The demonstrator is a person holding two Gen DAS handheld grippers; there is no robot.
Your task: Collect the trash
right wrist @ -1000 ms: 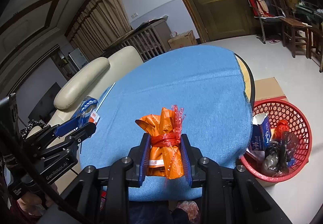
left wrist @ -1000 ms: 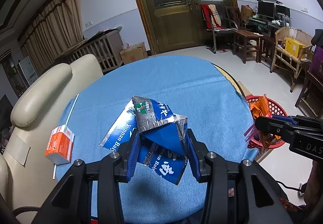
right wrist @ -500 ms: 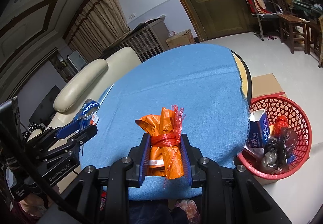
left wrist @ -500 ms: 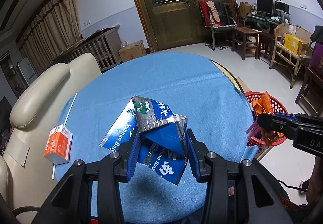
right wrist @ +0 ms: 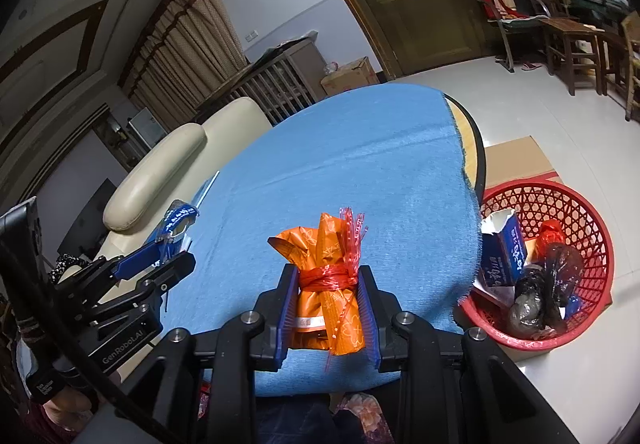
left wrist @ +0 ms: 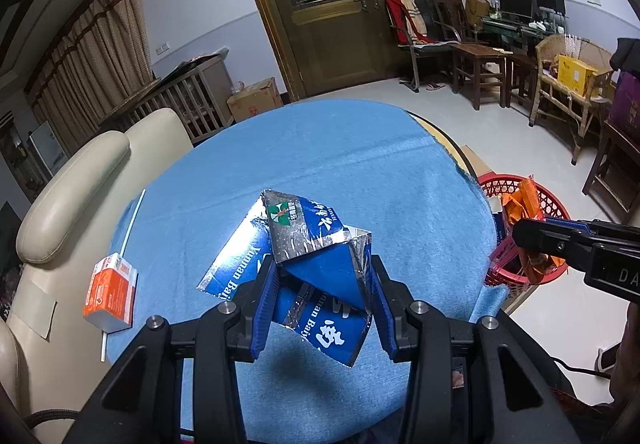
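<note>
- Left gripper (left wrist: 322,298): jaws partly closed, pads pressing both sides of a crumpled blue-and-silver foil-lined carton (left wrist: 304,268); the carton is held clear above the round tabletop with a blue cloth (left wrist: 360,164).
- Right gripper (right wrist: 328,314): jaws nearly closed, clamped on an orange plastic wrapper bundle tied with red string (right wrist: 330,284), held over the near edge of the cloth.
- Red plastic lattice basket (right wrist: 592,228) stands on the floor just beside the tabletop, on the right. Already in it: a blue carton, a dark bag, a red item.
- One piece left on the cloth: small orange-and-white box (left wrist: 110,294) at the left edge, with a thin white straw (left wrist: 132,220) lying by it.
- Step in hand, as I read it: both pieces are lifted and in carry, not yet over the basket.
- Next move calls for swinging the right-hand bundle rightward past the cloth edge, over the basket rim, then opening the jaws; the left carton has to cross the whole tabletop to follow.
- Risk: the floppy carton flap may snag the rim.
</note>
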